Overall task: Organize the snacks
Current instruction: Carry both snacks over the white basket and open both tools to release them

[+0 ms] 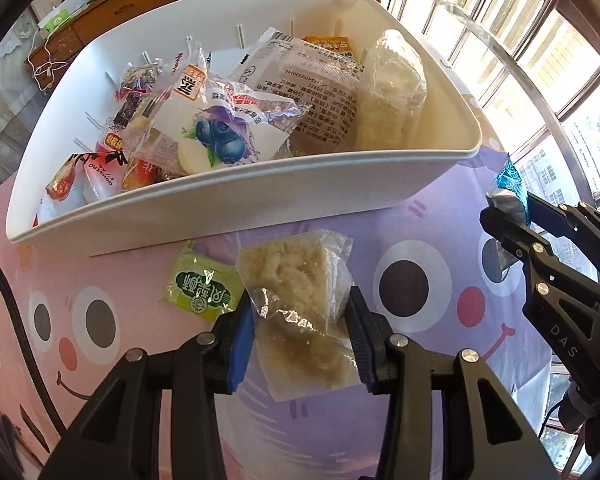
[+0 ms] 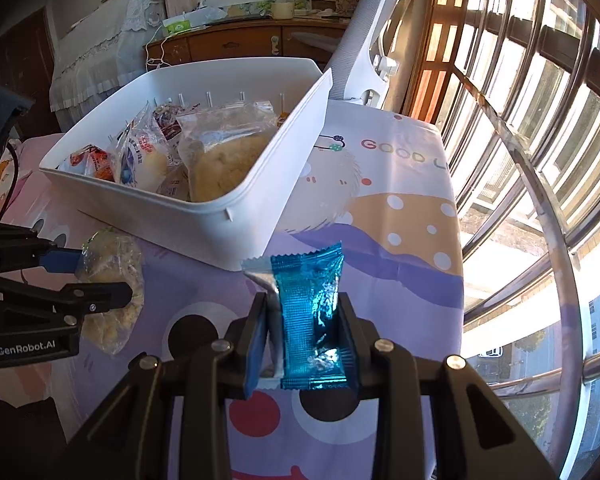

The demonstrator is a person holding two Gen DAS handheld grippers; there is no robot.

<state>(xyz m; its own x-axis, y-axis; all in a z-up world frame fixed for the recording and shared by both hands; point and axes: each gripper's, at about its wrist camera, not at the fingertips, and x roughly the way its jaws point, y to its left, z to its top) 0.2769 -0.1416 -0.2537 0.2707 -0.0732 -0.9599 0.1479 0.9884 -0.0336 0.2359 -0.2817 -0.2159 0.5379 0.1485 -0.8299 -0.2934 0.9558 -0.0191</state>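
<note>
A white bin (image 1: 220,208) holds several wrapped snacks, among them a blueberry packet (image 1: 216,136) and a clear-wrapped rice cake (image 1: 392,96); the bin also shows in the right wrist view (image 2: 204,220). My left gripper (image 1: 300,344) is shut on a clear-wrapped crumbly cake (image 1: 300,292), held above the tablecloth in front of the bin. My right gripper (image 2: 304,340) is shut on a blue foil snack packet (image 2: 312,312), to the right of the bin's near corner. A green snack packet (image 1: 204,284) lies on the cloth by the bin.
The table wears a pink and purple cartoon cloth (image 2: 380,208). A barred window (image 2: 520,140) runs along the right side. A wooden cabinet (image 2: 236,44) and a white chair back (image 2: 380,32) stand behind the bin.
</note>
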